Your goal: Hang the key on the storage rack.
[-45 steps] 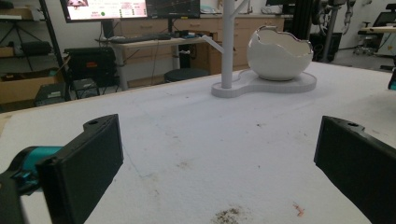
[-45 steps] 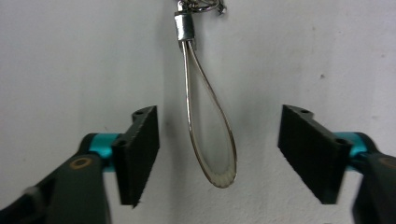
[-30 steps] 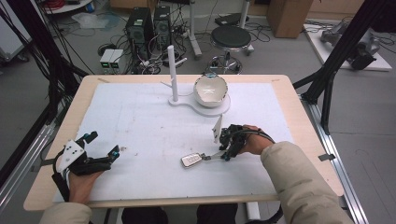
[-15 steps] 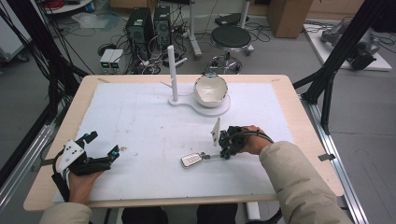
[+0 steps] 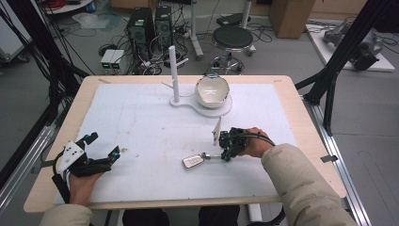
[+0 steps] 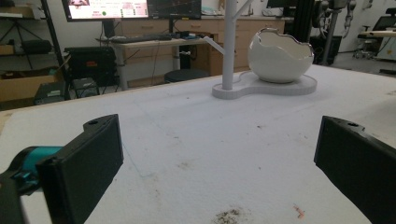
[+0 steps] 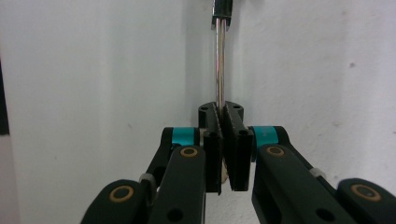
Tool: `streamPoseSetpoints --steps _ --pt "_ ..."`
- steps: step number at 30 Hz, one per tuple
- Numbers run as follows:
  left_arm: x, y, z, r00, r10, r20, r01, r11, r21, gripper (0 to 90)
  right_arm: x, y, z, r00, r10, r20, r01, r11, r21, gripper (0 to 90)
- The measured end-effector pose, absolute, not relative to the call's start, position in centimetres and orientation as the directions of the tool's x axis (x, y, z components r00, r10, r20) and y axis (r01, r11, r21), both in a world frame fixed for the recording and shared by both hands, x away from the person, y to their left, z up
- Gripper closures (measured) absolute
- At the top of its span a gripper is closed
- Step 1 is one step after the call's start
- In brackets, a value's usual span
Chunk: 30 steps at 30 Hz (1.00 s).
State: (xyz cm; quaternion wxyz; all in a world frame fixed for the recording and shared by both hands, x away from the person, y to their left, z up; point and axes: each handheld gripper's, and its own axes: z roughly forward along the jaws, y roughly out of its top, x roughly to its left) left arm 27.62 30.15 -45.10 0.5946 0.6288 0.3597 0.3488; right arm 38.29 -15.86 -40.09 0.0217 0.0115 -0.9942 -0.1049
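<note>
I am wearing a beige padded sleeve on my right arm. My right gripper is showing black jaws with ribbed pads, teal collars, brass-ringed pivots and a black cable. My left gripper, black with teal accents, is carrying a white plate dotted with dark holes.

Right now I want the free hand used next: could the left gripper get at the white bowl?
Probably yes: the left gripper is open and holds nothing, and bare table lies between it and the bowl, though far across.
</note>
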Motion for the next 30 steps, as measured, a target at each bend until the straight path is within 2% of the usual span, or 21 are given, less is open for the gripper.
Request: streamPoseSetpoints --steps 6,10,11,20,30 --pt "27.8 30.3 -45.0 0.499 0.867 -0.015 0.053 -0.013 0.999 1.7 37.9 -16.5 -39.0 -0.999 0.018 0.039 0.028 0.958 0.286 87.5" --pt "28.2 30.3 -44.5 0.514 0.858 0.002 0.057 -0.037 0.998 1.7 37.6 -16.9 -38.3 -0.999 0.035 0.038 0.045 0.944 0.327 87.4" --pt "28.4 30.3 -44.2 0.521 0.853 0.007 0.055 -0.042 0.998 1.7 37.4 -17.1 -37.7 -0.999 0.039 0.031 0.048 0.931 0.362 87.5" --pt "30.7 29.3 -40.0 0.609 0.792 0.056 0.037 -0.099 0.994 1.7 37.0 -17.2 -35.2 -0.998 0.045 -0.039 0.023 0.891 0.454 87.4" --pt "32.8 28.2 -35.9 0.705 0.706 0.065 0.030 -0.122 0.992 1.7 37.4 -17.0 -32.5 -0.995 0.063 -0.081 0.011 0.853 0.522 87.4"
